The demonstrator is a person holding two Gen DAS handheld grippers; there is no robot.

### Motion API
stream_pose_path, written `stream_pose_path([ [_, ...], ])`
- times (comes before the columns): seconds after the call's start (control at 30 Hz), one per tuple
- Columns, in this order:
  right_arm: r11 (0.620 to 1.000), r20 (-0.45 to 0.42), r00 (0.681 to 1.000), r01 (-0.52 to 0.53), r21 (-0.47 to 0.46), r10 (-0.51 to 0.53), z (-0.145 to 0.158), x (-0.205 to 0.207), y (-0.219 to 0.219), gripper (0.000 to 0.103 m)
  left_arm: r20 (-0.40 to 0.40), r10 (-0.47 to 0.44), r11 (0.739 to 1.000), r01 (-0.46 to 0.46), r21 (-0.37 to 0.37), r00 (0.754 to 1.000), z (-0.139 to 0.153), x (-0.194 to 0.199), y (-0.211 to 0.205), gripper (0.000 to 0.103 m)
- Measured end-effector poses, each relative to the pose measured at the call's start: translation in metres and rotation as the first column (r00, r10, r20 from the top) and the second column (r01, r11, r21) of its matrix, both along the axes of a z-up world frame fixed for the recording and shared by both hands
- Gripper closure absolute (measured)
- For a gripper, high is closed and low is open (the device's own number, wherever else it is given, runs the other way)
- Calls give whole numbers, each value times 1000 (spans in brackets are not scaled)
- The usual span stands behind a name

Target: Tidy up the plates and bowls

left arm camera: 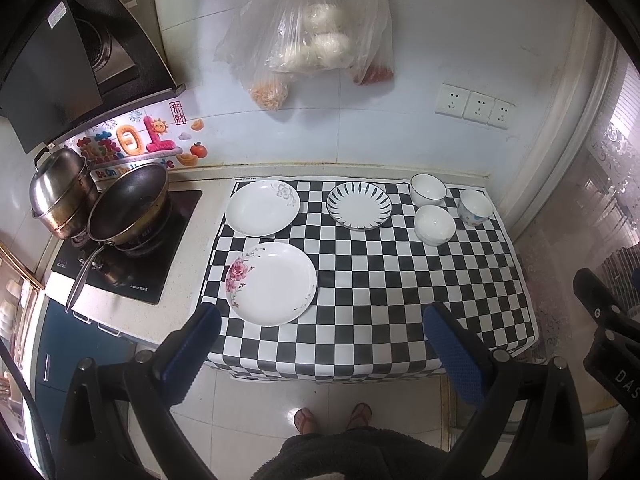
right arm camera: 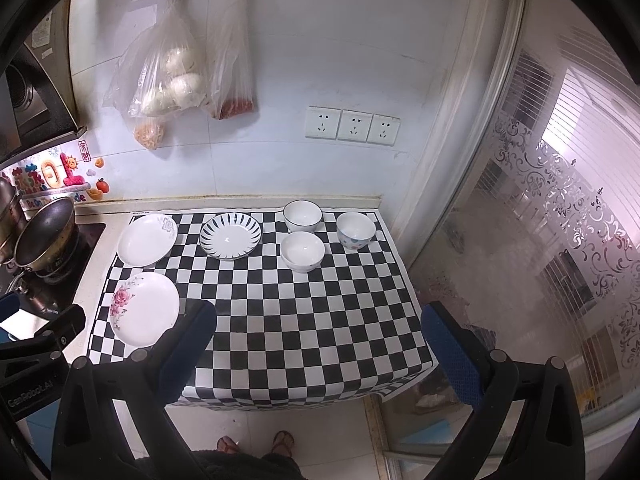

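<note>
Evidently nothing is stacked yet: both claws, left gripper (left arm camera: 320,344) and right gripper (right arm camera: 318,344), hang released and empty over the checked cloth (right arm camera: 280,320). On it, three plates (left arm camera: 271,283) lie leftward, three bowls (right arm camera: 302,251) at its far right. Best start with the near plate, gripping its rim. "Be On" reads on the wall sticker (left arm camera: 132,142).

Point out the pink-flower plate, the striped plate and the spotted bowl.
pink-flower plate (left arm camera: 276,284): left wrist view, on its bare white centre.
striped plate (right arm camera: 230,237): right wrist view, on its white centre.
spotted bowl (right arm camera: 355,232): right wrist view, on its inner wall.
</note>
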State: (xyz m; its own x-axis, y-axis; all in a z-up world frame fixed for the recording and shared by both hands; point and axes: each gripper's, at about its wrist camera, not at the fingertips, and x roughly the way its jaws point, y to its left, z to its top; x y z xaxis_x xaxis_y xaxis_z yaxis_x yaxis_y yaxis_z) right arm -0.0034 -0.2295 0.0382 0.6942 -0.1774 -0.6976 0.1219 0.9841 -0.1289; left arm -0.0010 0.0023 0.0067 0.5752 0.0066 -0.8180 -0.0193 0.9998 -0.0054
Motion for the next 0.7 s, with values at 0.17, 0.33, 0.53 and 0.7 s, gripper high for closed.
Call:
stream_pose_path([
  [0.17, 1000, 2, 1000, -1, -1, 1, -1, -1, 0, 0, 1, -1, 1000, 1, 1, 1000, 0, 0, -1, 0],
  [0.33, 1000, 5, 1000, -5, -4, 5, -1, -2, 1, 0, 2, 1, 1000, -1, 1, 1000, 4, 1, -3, 0],
  [0.53, 1000, 5, 1000, -12, -3, 12, 1, -2, 3, 0, 4, 0, 1000, 0, 1, 1000, 4, 0, -2, 0],
  [0.7, 1000, 5, 1000, -14, -4, 14, 2, -1, 4, 0, 7, 1, 1000, -1, -1, 1000, 4, 0, -3, 0],
])
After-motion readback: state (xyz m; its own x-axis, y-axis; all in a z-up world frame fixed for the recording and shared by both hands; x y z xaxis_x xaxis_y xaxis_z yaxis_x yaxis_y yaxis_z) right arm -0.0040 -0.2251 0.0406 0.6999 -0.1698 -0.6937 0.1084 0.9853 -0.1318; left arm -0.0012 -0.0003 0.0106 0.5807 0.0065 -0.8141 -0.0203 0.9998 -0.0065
